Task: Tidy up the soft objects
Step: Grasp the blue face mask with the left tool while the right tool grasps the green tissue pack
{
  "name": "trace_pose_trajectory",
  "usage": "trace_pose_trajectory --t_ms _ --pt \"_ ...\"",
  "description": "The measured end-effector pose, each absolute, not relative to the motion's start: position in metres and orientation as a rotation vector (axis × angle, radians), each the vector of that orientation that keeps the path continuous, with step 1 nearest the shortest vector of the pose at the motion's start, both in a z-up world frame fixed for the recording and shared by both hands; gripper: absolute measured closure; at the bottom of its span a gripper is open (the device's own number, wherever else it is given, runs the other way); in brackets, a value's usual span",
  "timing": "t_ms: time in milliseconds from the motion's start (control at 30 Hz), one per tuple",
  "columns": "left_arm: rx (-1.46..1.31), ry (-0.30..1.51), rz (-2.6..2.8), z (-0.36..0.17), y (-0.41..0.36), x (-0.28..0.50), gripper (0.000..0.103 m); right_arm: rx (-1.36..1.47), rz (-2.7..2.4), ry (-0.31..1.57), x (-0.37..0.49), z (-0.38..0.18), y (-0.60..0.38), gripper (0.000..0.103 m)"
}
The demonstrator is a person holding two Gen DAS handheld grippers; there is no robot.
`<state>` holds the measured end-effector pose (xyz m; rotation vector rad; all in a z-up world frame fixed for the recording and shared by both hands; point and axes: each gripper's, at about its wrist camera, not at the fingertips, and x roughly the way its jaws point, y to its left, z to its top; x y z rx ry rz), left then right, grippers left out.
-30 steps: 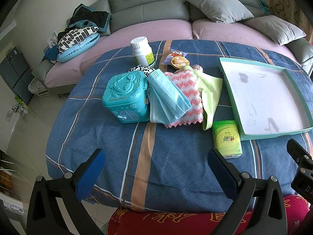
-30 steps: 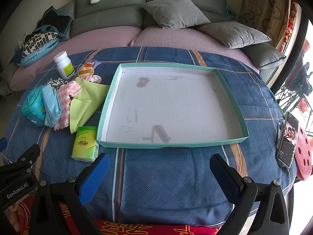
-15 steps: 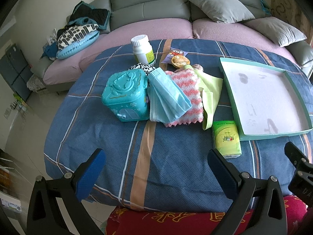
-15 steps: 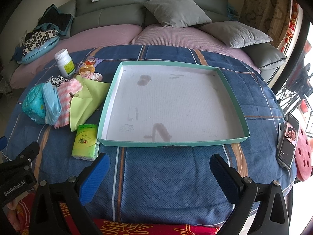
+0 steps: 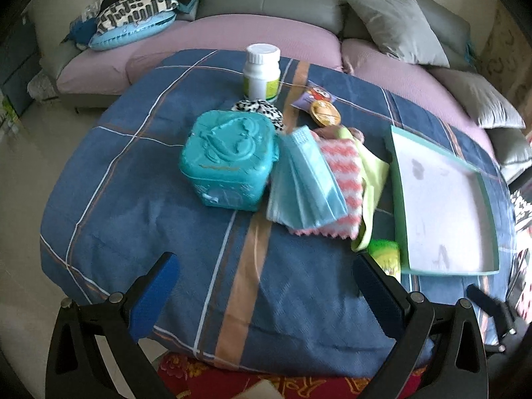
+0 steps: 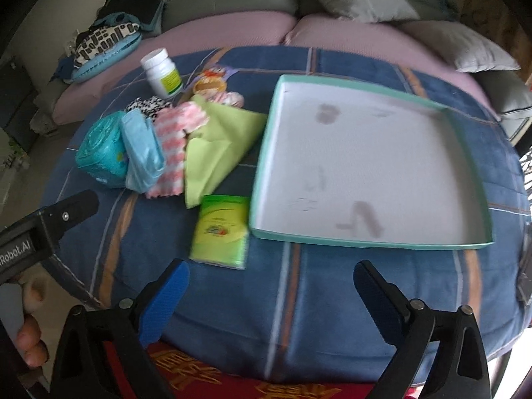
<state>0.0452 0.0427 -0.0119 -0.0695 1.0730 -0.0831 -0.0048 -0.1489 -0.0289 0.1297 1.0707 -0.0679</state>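
Note:
A pile of soft things lies on the blue checked table: a light blue face mask (image 5: 306, 179) (image 6: 141, 151), a pink and white striped cloth (image 5: 339, 183) (image 6: 171, 139), a yellow-green cloth (image 5: 372, 183) (image 6: 219, 139) and a black and white spotted fabric (image 5: 262, 108) (image 6: 149, 104). A green tissue pack (image 6: 221, 232) (image 5: 387, 256) lies beside the empty teal-rimmed tray (image 6: 266, 153) (image 5: 397, 173). My left gripper (image 5: 266, 294) is open and empty near the table's front edge. My right gripper (image 6: 271, 301) is open and empty in front of the tray.
A teal plastic box (image 5: 229, 159) stands left of the pile. A white bottle (image 5: 261, 71) and snack packets (image 5: 321, 108) sit behind it. A sofa with grey cushions (image 5: 395, 30) runs along the back. A phone (image 5: 517, 286) lies at the table's right edge.
Both grippers have swung left and moved in toward the table. The pile and tissue pack now sit nearer in both views. Nothing on the table has moved.

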Motion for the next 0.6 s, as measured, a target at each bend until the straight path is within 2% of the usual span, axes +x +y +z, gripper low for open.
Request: trace_pose_trajectory --t_ms 100,200,533,600 --pt "-0.104 1.089 -0.096 -0.015 0.048 0.054 0.000 0.148 -0.047 1.121 0.008 -0.037 -0.140 0.004" --pt "-0.119 1.107 -0.106 -0.020 0.046 0.060 0.000 0.169 -0.009 1.173 0.019 -0.044 -0.131 0.012" --pt "-0.180 1.133 -0.165 -0.027 0.036 0.089 0.000 0.206 0.009 1.265 0.040 -0.063 -0.125 0.018" --pt "-0.184 1.135 -0.148 -0.028 0.034 0.095 0.000 0.199 0.012 1.277 0.046 -0.072 -0.124 0.026"
